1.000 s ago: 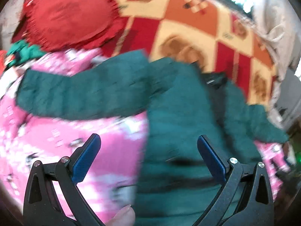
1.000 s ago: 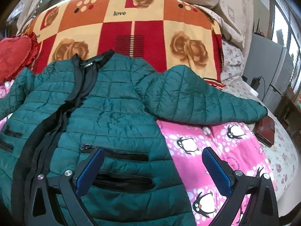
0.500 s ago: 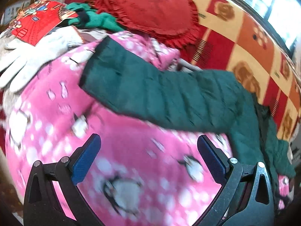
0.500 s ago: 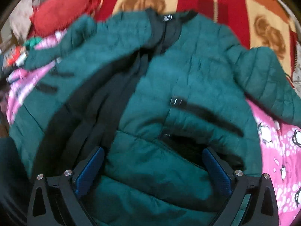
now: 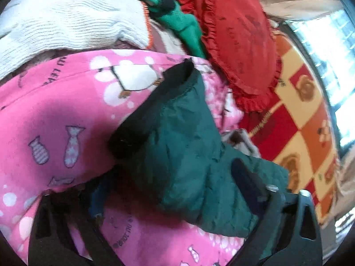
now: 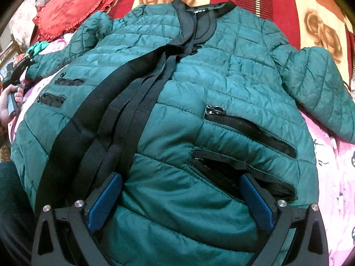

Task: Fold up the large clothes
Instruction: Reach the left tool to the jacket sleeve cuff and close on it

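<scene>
Closing around the sleeve cuff [image 5: 177,102], the left claw [image 5: 173,201] has not clamped yet. Right claw [image 6: 179,201] released over the jacket [image 6: 168,84] — nothing folded so far.

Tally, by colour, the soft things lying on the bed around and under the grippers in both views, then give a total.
Green: 2, the jacket and a small green cloth
Red: 1, the frilled cushion
Pink: 1, the penguin blanket
White: 1, a knitted piece
Red, orange and cream: 1, the rose blanket
Total: 6
</scene>
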Demonstrator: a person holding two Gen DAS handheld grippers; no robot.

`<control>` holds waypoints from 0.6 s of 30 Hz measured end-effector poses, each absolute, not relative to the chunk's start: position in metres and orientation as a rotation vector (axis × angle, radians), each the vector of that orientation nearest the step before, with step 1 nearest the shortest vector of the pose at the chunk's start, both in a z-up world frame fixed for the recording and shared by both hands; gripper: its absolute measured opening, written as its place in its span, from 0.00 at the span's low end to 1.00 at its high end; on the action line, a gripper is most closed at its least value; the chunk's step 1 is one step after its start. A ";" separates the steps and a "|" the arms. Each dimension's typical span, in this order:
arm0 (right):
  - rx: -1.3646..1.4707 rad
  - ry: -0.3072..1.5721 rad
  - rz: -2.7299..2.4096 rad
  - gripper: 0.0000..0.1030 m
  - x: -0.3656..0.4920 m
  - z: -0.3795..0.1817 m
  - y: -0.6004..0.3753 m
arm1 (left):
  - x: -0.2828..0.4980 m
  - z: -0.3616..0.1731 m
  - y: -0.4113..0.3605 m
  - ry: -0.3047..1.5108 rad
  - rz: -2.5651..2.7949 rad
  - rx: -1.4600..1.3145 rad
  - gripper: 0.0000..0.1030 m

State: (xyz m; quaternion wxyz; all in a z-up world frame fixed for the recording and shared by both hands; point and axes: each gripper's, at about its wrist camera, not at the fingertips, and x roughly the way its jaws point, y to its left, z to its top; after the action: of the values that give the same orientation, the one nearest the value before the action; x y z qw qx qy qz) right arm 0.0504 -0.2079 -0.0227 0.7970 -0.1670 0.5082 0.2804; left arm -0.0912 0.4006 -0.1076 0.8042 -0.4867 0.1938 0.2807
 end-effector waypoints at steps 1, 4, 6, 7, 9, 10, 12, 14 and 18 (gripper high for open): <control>-0.355 1.090 0.602 1.00 0.051 -0.023 -0.208 | -0.091 -0.108 0.401 0.431 0.620 -1.047 0.67; -0.341 1.087 0.605 1.00 0.051 -0.025 -0.210 | -0.096 -0.106 0.401 0.448 0.651 -1.064 0.22; -0.340 1.089 0.607 1.00 0.052 -0.025 -0.210 | -0.102 -0.090 0.395 0.426 0.666 -1.000 0.14; -0.341 1.092 0.606 1.00 0.053 -0.024 -0.211 | -0.101 -0.080 0.391 0.423 0.669 -0.948 0.14; -0.333 1.095 0.602 1.00 0.055 -0.018 -0.212 | -0.098 -0.051 0.377 0.407 0.662 -0.816 0.10; -0.327 1.080 0.595 1.00 0.055 -0.015 -0.214 | -0.098 -0.038 0.370 0.395 0.646 -0.769 0.10; -0.317 1.040 0.560 1.00 0.055 -0.007 -0.221 | -0.093 -0.010 0.351 0.373 0.579 -0.696 0.09; -0.298 1.024 0.519 1.00 0.057 -0.003 -0.228 | -0.079 0.016 0.326 0.363 0.474 -0.636 0.09; -0.240 1.020 0.439 1.00 0.063 0.004 -0.250 | -0.021 0.055 0.249 0.388 0.215 -0.525 0.09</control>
State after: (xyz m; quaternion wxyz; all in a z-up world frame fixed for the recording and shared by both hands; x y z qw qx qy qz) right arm 0.0632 -0.2501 0.0044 0.8430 -0.1136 0.4831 0.2077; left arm -0.0213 0.2490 0.0550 0.9414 -0.2575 0.1903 0.1056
